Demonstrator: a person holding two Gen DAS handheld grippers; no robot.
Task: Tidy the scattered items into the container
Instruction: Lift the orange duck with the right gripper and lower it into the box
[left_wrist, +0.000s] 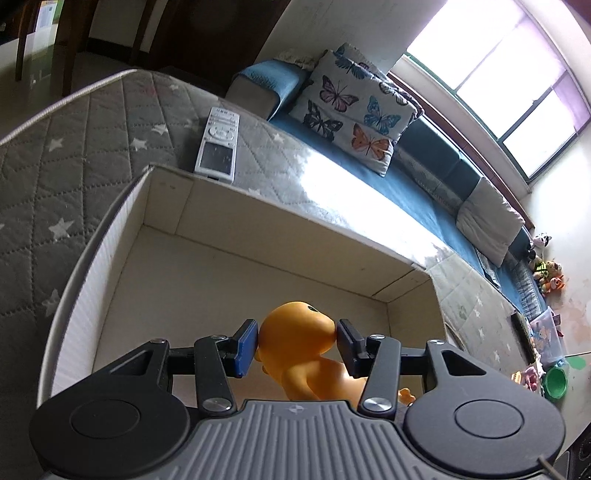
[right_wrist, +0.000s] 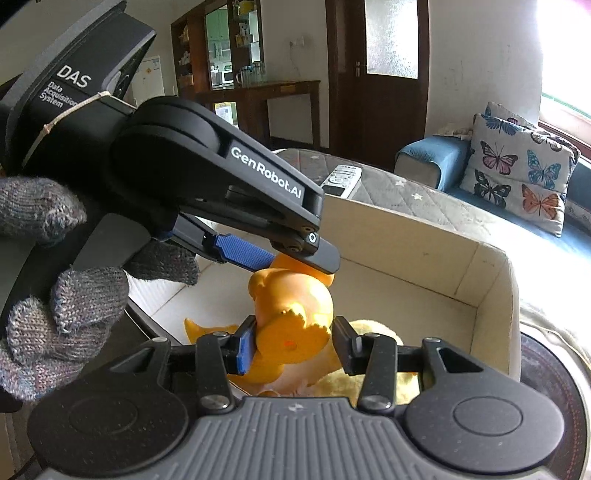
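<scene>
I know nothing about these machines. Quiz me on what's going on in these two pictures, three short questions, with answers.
1. True or false: the left tongs are shut on the orange toy's head.
2. Multiple choice: the white remote control lies (A) inside the box, (B) on the quilted surface beyond the box's far wall, (C) on the butterfly pillow.
3. Fill in: the right tongs stand around the toy's round ____, and below it something pale yellow already lies in the cardboard box.

Key: 1 true; 2 B; 3 base.
</scene>
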